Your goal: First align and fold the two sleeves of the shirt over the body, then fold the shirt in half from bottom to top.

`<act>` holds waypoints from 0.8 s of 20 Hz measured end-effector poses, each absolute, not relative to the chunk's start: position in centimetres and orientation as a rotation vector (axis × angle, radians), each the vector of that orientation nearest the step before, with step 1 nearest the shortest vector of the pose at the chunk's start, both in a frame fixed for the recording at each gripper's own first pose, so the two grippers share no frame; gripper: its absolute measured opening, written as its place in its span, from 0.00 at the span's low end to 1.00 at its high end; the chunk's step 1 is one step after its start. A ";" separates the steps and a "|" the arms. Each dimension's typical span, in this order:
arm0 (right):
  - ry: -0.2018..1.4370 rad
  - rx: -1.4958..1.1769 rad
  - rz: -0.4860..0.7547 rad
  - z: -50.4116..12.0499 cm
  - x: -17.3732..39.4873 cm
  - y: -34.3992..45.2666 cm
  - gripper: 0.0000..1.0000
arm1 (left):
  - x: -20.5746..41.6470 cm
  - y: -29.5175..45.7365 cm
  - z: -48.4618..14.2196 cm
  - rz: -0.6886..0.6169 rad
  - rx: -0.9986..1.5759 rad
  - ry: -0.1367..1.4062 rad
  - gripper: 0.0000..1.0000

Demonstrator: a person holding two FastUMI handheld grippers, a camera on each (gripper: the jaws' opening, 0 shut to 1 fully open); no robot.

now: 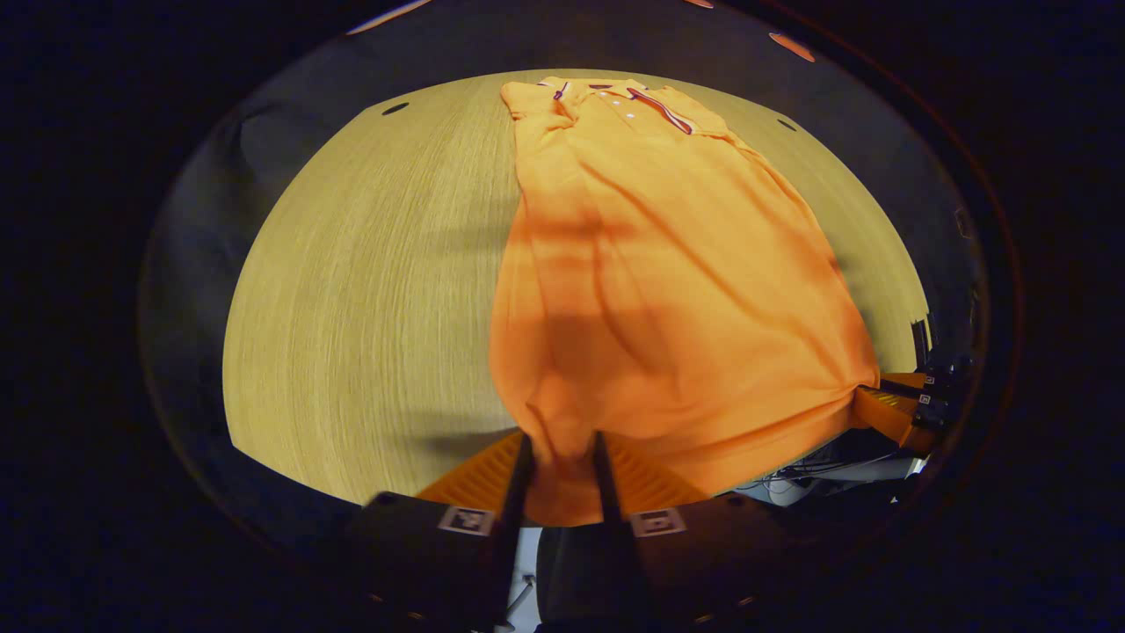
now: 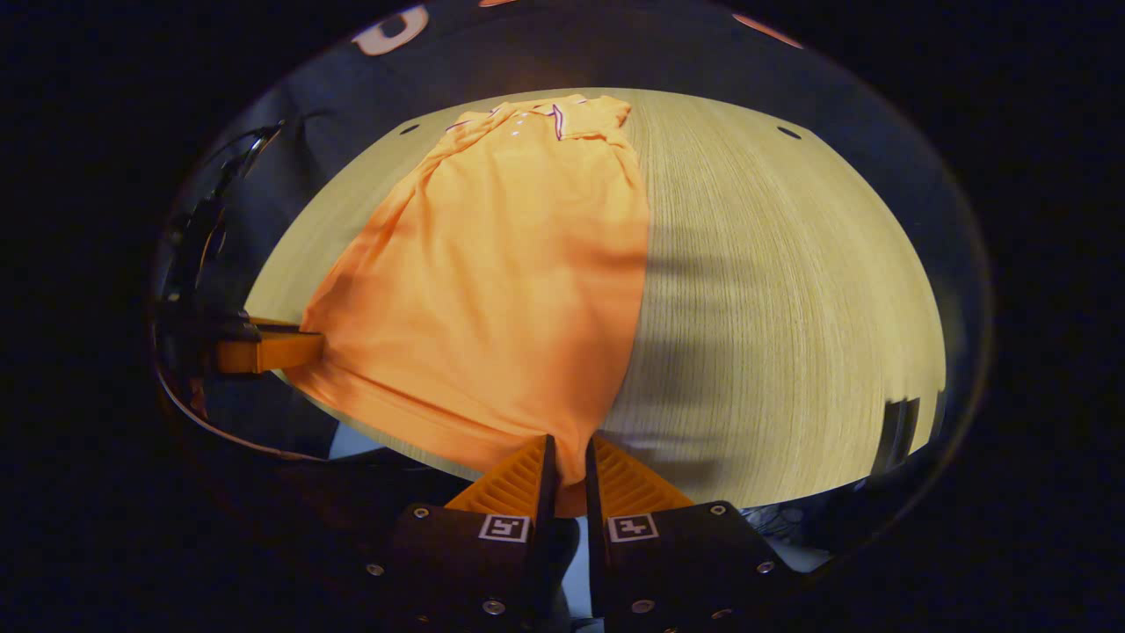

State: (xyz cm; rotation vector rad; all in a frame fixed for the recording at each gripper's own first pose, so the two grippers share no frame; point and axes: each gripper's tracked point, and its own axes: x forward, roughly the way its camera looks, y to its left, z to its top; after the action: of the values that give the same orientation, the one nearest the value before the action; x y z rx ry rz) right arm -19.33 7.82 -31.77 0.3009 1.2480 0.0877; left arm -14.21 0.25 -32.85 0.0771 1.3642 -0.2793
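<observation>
Orange shirt [image 1: 650,290] lies on the wooden table [image 1: 369,290] in the left gripper view, collar far, its near hem corner clamped by the left gripper [image 1: 562,462]. In the right gripper view, the right gripper [image 2: 567,466] is pinched on the other hem corner.

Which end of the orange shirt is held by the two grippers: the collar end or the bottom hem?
The bottom hem. Both grippers, left and right, pinch its two corners, while the striped collar lies far away on the table.
</observation>
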 end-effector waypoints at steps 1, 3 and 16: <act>1.247 0.325 0.090 -32.3 -19.4 7.9 0.18 | -14.4 0.1 -32.8 -0.296 0.086 1.364 0.09; 1.250 0.446 0.136 -31.1 -19.2 9.4 0.04 | -14.2 -1.0 -32.5 -0.341 0.029 1.358 0.09; 1.027 0.505 0.106 -25.8 -9.0 6.3 0.05 | -3.1 -2.0 -25.4 -0.392 -0.067 1.148 0.02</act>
State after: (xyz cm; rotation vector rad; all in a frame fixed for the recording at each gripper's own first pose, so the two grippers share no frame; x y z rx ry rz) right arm -9.00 6.29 -25.79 0.5051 1.0266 0.1055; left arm -3.11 -1.95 -25.40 -0.0665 1.1477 -0.3923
